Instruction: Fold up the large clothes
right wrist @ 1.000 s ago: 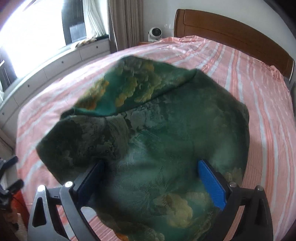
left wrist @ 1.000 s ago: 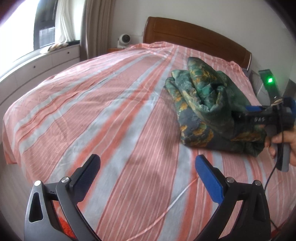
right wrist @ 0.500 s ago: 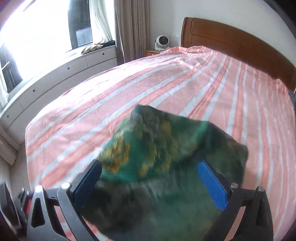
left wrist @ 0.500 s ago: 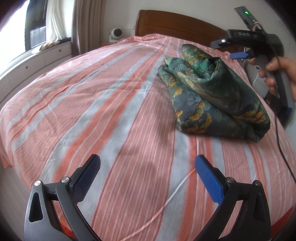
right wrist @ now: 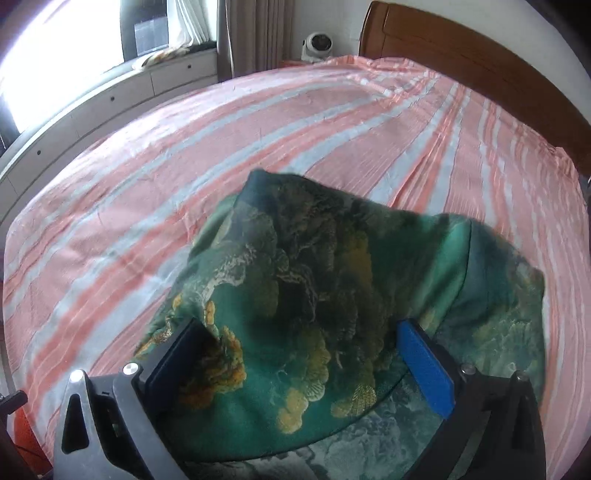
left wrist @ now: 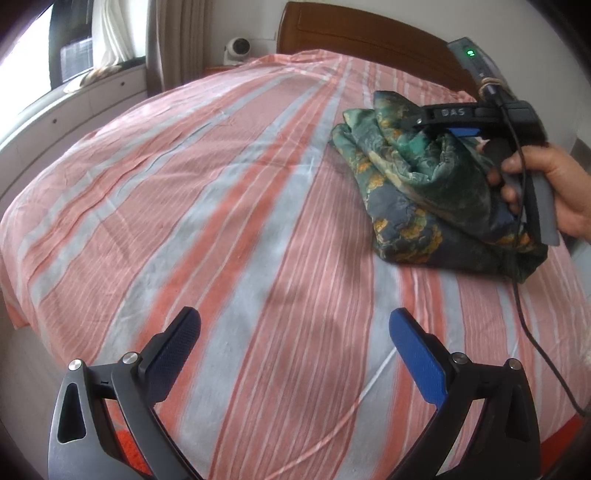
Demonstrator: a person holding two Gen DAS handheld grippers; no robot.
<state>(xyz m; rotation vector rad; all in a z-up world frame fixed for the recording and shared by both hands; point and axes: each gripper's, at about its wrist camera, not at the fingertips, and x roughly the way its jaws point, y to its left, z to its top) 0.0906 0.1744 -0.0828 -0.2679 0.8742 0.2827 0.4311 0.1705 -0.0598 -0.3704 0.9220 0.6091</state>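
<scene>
My left gripper (left wrist: 294,345) hangs low over the near part of the salmon-pink and pale-grey striped bedsheet (left wrist: 221,206), its two blue-padded fingers (left wrist: 417,362) spread wide with nothing between them but bare sheet below. From its camera, the crumpled dark green cloth with gold and teal floral print (left wrist: 424,192) lies bundled on the sheet at about two o'clock, towards the brown wooden headboard (left wrist: 369,40) side of the bed and well apart from this gripper. My right hand (left wrist: 554,184) comes in from three o'clock, wrapped around the grey handle, with the black body of my right gripper (right wrist: 301,354) held roughly level and reaching over the top of the bundle. In the right wrist view its fingers stand wide apart and straddle a raised hump of the green cloth (right wrist: 332,314); the dark pad at seven o'clock and the blue pad (right wrist: 424,365) at five o'clock each sit against the fabric, but they do not pinch it closed. A small white round fan (right wrist: 317,45) stands at twelve o'clock beside the grey-brown curtains (right wrist: 251,33)
</scene>
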